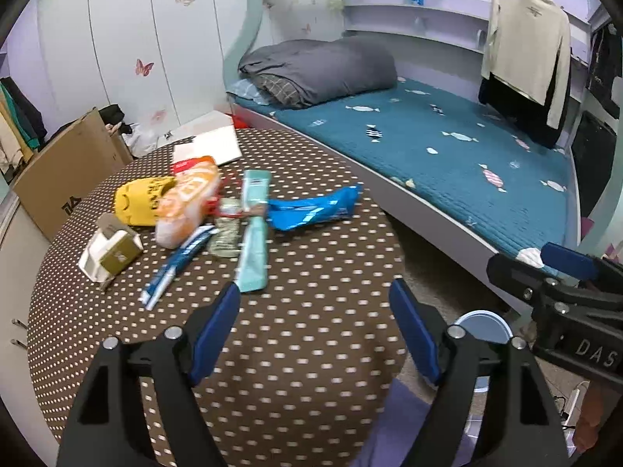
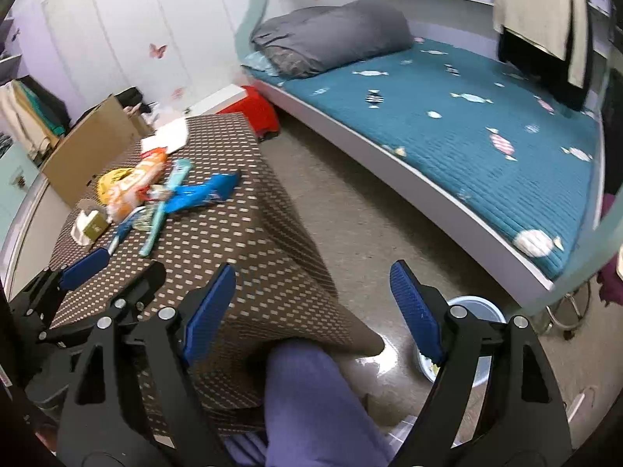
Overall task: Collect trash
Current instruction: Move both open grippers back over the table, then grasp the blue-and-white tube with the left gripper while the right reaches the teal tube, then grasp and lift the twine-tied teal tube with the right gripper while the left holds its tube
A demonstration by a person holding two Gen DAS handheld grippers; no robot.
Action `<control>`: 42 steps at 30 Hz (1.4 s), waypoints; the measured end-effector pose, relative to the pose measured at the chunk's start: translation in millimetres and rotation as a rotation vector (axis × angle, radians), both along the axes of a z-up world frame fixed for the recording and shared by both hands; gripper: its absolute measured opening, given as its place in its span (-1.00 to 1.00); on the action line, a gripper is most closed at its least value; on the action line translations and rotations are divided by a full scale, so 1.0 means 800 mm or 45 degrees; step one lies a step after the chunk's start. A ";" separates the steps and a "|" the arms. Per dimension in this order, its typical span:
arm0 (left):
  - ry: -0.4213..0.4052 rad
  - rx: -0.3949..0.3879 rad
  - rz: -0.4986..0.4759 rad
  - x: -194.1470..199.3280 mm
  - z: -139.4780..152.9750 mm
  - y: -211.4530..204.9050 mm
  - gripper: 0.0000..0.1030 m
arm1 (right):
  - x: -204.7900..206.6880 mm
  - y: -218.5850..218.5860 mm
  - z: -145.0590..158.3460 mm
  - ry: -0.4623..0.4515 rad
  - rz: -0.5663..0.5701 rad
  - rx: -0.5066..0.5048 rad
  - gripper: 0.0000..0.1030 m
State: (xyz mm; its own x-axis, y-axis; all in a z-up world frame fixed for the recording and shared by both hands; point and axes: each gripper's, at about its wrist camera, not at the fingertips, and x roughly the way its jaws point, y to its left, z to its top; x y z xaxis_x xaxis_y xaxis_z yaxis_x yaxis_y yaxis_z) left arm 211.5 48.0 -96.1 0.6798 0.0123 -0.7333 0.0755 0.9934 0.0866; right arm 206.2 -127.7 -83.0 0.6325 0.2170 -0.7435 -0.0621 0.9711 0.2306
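A pile of trash lies on the brown dotted table (image 1: 311, 311): a blue wrapper (image 1: 311, 210), a long mint packet (image 1: 253, 233), an orange bag (image 1: 187, 202), a yellow bag (image 1: 136, 198), a small olive-and-white box (image 1: 113, 253) and a blue-white stick wrapper (image 1: 175, 268). My left gripper (image 1: 315, 311) is open and empty above the table, short of the pile. My right gripper (image 2: 311, 295) is open and empty, off the table's right edge above the floor. A pale blue bin (image 2: 467, 311) stands on the floor below it, also in the left wrist view (image 1: 483, 323).
White papers (image 1: 210, 144) lie at the table's far end. A cardboard box (image 1: 66, 171) stands left of the table, a red box (image 2: 253, 113) behind it. A bed with a teal cover (image 1: 447, 148) runs along the right. My purple-clad knee (image 2: 311, 397) is below.
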 end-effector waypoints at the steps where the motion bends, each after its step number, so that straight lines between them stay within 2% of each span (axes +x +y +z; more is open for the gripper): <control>1: -0.001 -0.009 -0.003 0.000 0.001 0.008 0.57 | 0.004 0.010 0.001 -0.001 0.020 -0.003 0.56; 10: 0.001 0.050 0.065 0.009 0.001 0.061 0.57 | 0.025 0.082 0.000 0.009 0.164 -0.011 0.56; 18: 0.032 0.064 0.176 0.024 -0.007 0.123 0.57 | 0.051 0.127 -0.006 0.034 0.229 -0.029 0.56; 23: 0.070 0.042 0.176 0.042 -0.017 0.150 0.56 | 0.064 0.145 -0.014 0.059 0.254 -0.031 0.56; 27: 0.118 0.050 0.155 0.064 -0.031 0.161 0.27 | 0.074 0.157 -0.021 0.085 0.270 -0.028 0.56; 30: 0.124 0.049 0.109 0.076 -0.039 0.162 0.21 | 0.079 0.165 -0.025 0.094 0.282 -0.036 0.56; 32: 0.128 0.079 0.093 0.082 -0.044 0.161 -0.05 | 0.082 0.170 -0.027 0.099 0.290 -0.042 0.56; 33: 0.134 0.079 0.083 0.085 -0.047 0.161 -0.34 | 0.083 0.172 -0.028 0.100 0.295 -0.043 0.56; 34: 0.132 0.059 0.056 0.087 -0.049 0.161 -0.52 | 0.085 0.175 -0.030 0.102 0.300 -0.046 0.56; 36: 0.123 0.067 0.037 0.085 -0.049 0.159 -0.70 | 0.088 0.179 -0.031 0.107 0.317 -0.054 0.56; 39: 0.119 0.043 0.059 0.079 -0.047 0.164 -0.82 | 0.095 0.190 -0.035 0.114 0.352 -0.063 0.55; 42: 0.115 -0.011 0.084 0.070 -0.044 0.172 -0.85 | 0.102 0.203 -0.039 0.113 0.375 -0.093 0.29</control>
